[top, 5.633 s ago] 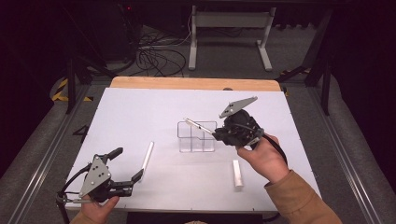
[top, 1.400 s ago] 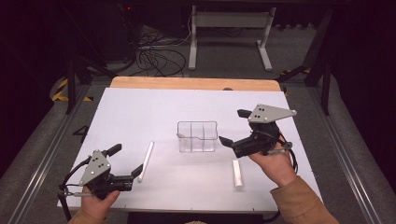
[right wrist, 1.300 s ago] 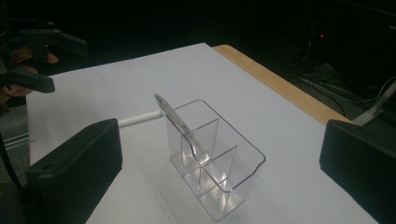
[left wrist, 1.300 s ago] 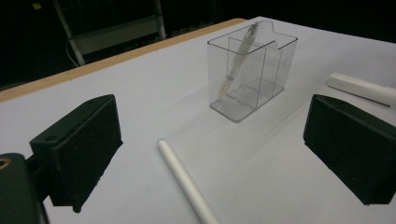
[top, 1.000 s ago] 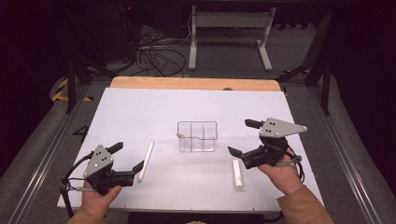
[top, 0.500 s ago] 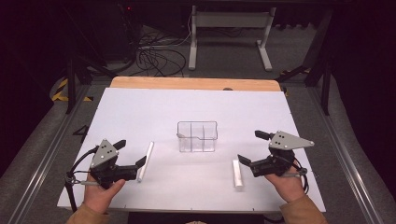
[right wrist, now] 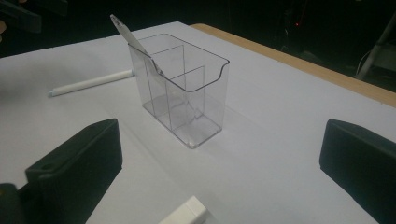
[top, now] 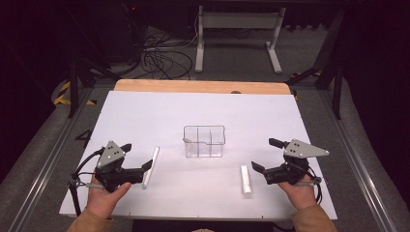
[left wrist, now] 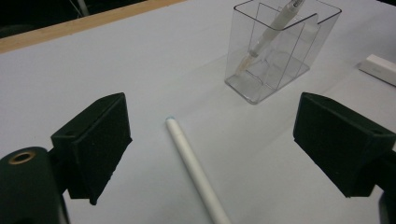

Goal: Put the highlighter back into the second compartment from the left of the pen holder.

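A clear organizer (top: 204, 141) stands mid-desk (top: 203, 106) with one pen (left wrist: 271, 35) leaning inside. Your left tool (top: 137, 162) gapes wide, jaws just easing inward, astride a white pen (top: 150, 166) without touching. Your right tool (top: 263, 157), open and empty, sits just beside a white block (top: 246, 179).

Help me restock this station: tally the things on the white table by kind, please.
Pens: 2 (one lying flat, one leaning in the organiser)
White rectangular blocks: 1
Clear divided organisers: 1
Total: 4
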`<action>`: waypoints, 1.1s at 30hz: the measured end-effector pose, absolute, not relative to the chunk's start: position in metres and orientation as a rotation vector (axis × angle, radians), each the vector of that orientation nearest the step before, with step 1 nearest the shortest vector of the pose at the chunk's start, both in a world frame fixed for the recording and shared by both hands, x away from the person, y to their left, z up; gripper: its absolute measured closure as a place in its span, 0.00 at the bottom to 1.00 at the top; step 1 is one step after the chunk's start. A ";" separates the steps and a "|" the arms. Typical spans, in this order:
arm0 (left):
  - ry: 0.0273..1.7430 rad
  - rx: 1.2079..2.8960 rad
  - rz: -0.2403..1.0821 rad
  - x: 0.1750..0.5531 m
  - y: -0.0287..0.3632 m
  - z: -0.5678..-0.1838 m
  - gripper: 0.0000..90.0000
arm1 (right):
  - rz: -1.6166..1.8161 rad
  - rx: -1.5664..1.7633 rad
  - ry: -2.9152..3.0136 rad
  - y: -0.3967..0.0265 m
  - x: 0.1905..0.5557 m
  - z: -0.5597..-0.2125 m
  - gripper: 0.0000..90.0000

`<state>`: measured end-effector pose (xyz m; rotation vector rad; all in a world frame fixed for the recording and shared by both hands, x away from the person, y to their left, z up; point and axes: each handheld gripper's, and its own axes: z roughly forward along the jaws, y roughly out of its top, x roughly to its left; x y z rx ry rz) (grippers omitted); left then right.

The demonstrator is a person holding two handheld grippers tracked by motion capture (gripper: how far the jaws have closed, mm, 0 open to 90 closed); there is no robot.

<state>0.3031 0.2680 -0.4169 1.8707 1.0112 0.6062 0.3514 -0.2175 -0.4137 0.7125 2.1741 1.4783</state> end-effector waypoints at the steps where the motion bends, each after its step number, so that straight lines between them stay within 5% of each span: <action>1: 1.016 1.871 0.604 0.303 0.268 -0.417 0.14 | 1.472 0.713 2.178 -0.217 0.351 -0.414 0.00; 33: 1.223 1.948 0.510 0.333 0.255 -0.419 0.32 | 1.497 0.694 2.185 -0.221 0.348 -0.418 0.00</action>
